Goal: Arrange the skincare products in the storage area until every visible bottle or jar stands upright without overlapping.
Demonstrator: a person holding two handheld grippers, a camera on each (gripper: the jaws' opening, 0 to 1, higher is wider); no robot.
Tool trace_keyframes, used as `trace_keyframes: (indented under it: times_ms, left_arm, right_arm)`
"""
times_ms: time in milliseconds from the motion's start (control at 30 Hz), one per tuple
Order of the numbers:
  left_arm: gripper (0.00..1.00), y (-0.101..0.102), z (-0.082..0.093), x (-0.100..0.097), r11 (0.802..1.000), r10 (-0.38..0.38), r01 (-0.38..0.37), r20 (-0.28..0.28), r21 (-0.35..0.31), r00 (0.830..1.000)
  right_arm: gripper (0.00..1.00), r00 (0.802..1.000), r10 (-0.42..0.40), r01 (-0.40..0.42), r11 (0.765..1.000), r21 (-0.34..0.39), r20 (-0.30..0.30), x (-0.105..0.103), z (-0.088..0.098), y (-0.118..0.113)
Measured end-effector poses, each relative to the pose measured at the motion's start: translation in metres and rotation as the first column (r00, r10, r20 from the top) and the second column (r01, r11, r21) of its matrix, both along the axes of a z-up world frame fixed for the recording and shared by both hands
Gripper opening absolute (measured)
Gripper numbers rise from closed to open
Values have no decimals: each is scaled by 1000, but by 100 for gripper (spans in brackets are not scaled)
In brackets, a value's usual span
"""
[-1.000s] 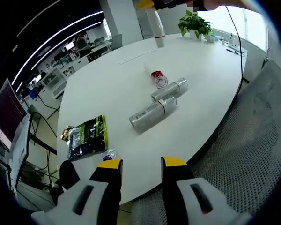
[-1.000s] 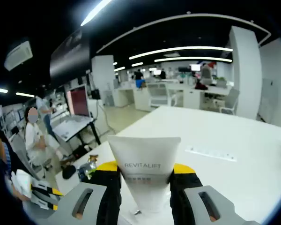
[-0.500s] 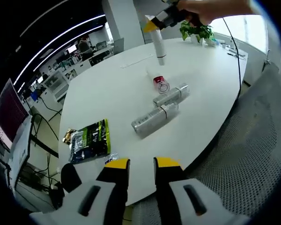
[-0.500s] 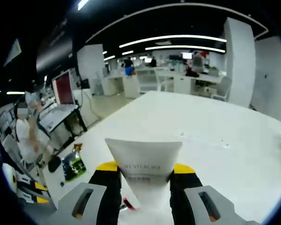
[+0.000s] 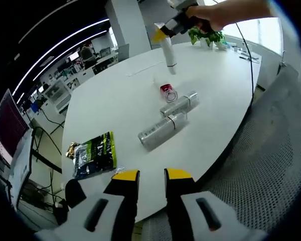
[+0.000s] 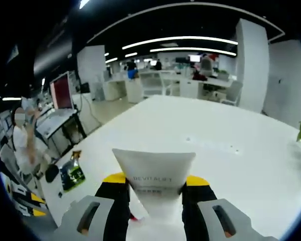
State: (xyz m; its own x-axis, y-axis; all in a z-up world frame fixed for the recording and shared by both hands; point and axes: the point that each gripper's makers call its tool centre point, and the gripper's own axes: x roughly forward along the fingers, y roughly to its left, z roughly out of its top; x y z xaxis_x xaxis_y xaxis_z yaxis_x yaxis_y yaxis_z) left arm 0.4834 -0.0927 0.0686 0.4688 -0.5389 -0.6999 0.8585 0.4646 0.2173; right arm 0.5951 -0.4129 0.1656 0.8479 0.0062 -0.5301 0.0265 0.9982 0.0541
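A white tube marked REVITALIFT [image 6: 154, 173] stands between the jaws of my right gripper [image 6: 154, 183], which is shut on it. In the left gripper view that tube [image 5: 168, 50] hangs cap down over the white table [image 5: 115, 100], held by the right gripper [image 5: 163, 31] in a person's hand. Just nearer than it, a red jar [image 5: 167, 92] lies on its side. Two clear bottles [image 5: 179, 104] [image 5: 160, 129] lie flat next to it. My left gripper [image 5: 152, 175] is off the table's near edge, its jaws a narrow gap apart with nothing between them.
A green and black snack bag [image 5: 94, 153] lies near the table's left edge, also seen as the snack bag [image 6: 70, 173]. A grey mesh chair [image 5: 271, 165] stands at the right. A potted plant [image 5: 205, 35] sits at the far end. A person [image 6: 20, 145] sits beyond the table.
My left jaws have drawn closer together. The right gripper has brought the tube lower, nearer the table just beyond the red jar. The jar and bottles lie as before.
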Motion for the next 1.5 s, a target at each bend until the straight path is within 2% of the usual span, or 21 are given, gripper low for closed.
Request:
trace_keyframes:
  times_ms: [333, 967, 1500]
  left_arm:
    - [15, 0, 0, 0, 1000, 2, -2, 5, 7, 1000]
    - [11, 3, -4, 1, 999, 24, -23, -16, 26, 1000]
    - [9, 6, -7, 1, 999, 37, -36, -27, 35, 999]
  right_arm:
    - [36, 1000, -18, 18, 1000, -20, -13, 4, -5, -7]
    - [36, 996, -77, 75, 997, -33, -42, 25, -19, -45]
    - [36, 993, -80, 76, 996, -47, -90, 45, -43, -50]
